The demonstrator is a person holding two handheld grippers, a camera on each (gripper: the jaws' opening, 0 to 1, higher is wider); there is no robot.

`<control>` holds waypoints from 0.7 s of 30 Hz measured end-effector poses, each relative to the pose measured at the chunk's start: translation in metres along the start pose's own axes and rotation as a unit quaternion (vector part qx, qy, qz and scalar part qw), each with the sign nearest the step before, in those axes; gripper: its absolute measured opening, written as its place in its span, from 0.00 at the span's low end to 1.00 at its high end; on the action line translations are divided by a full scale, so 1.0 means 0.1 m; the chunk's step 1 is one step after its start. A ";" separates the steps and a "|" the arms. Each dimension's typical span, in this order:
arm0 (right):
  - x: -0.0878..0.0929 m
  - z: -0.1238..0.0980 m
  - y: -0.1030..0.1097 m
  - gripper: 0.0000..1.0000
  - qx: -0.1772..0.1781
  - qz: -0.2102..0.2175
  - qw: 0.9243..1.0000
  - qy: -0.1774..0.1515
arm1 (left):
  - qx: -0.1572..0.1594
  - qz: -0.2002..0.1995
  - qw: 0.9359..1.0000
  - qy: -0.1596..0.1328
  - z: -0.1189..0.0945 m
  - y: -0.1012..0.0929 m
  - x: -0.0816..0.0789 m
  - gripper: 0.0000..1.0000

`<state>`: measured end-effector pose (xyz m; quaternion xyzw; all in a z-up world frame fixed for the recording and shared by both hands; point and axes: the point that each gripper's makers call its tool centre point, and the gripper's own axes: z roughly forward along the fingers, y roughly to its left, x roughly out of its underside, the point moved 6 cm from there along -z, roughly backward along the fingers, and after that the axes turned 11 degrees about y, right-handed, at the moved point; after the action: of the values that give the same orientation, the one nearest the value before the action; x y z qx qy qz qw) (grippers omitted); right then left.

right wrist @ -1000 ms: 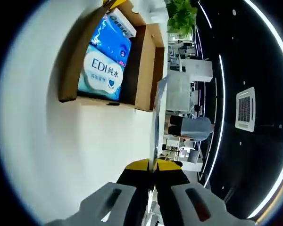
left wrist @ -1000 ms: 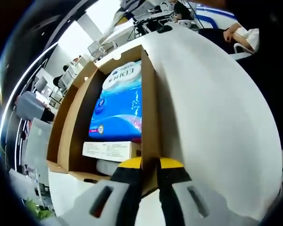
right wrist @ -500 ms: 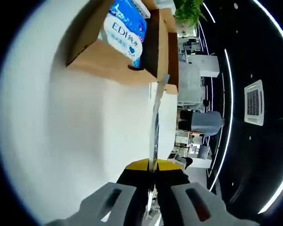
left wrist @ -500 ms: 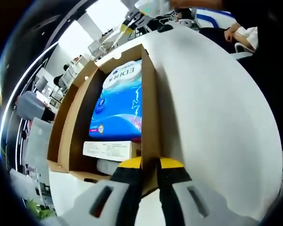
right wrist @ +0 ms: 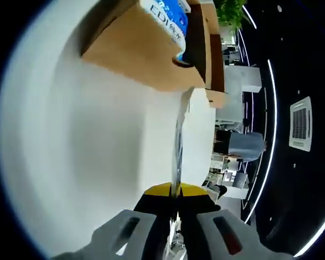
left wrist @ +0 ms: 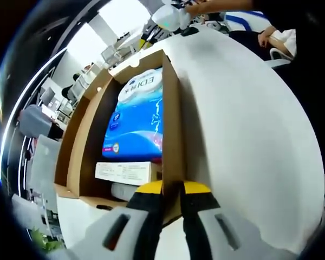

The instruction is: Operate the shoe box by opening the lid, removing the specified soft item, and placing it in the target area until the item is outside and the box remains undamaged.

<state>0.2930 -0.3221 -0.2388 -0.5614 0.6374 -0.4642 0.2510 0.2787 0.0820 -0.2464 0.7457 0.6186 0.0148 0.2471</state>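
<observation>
The brown shoe box (left wrist: 84,141) stands open, with a blue soft tissue pack (left wrist: 138,122) lying inside. My left gripper (left wrist: 172,189) is shut on the box's near side wall (left wrist: 172,130). In the right gripper view the box (right wrist: 141,59) is at the top, and the blue pack (right wrist: 170,19) peeks over its wall. My right gripper (right wrist: 176,190) is shut on a thin pale lid edge (right wrist: 177,141), seen edge-on and running up to the box corner. The right gripper (left wrist: 170,13) also appears beyond the box's far end, held by a hand (left wrist: 216,5).
A small white carton (left wrist: 124,172) and a grey item (left wrist: 124,190) lie in the box's near end. A broad white surface (left wrist: 249,135) spreads beside the box, also seen in the right gripper view (right wrist: 86,151). A seated person's arm (left wrist: 271,38), a standing person (right wrist: 241,146) and a plant (right wrist: 233,11) are beyond.
The right gripper, still clamped on the lid edge, has swung so the box sits higher and more side-on in its view. It and the hand have come into the left gripper view. The left gripper holds still.
</observation>
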 end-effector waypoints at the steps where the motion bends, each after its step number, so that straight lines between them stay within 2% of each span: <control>1: 0.00 0.02 0.01 0.01 -0.002 0.000 1.000 -0.001 | 0.000 -0.001 1.000 0.000 0.00 0.00 0.00 0.11; 8: 0.00 0.19 0.16 0.01 -0.031 -0.010 0.999 0.000 | 0.000 -0.001 1.000 0.000 0.00 0.00 0.00 0.11; 11: -0.02 0.19 0.20 0.01 -0.043 -0.012 0.999 -0.002 | 0.001 0.000 1.000 -0.001 0.00 0.00 0.00 0.11; 15: -0.05 0.23 0.35 0.01 -0.078 -0.030 0.997 -0.002 | 0.001 0.000 1.000 0.000 0.00 0.00 0.00 0.11; 21: -0.10 0.18 0.39 0.02 -0.099 -0.024 0.995 -0.003 | 0.001 -0.002 1.000 -0.001 0.00 0.00 0.00 0.11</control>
<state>0.2919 -0.3206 -0.2824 -0.6000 0.6657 -0.4031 0.1851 0.2789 0.0821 -0.2465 0.7445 0.6203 0.0129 0.2464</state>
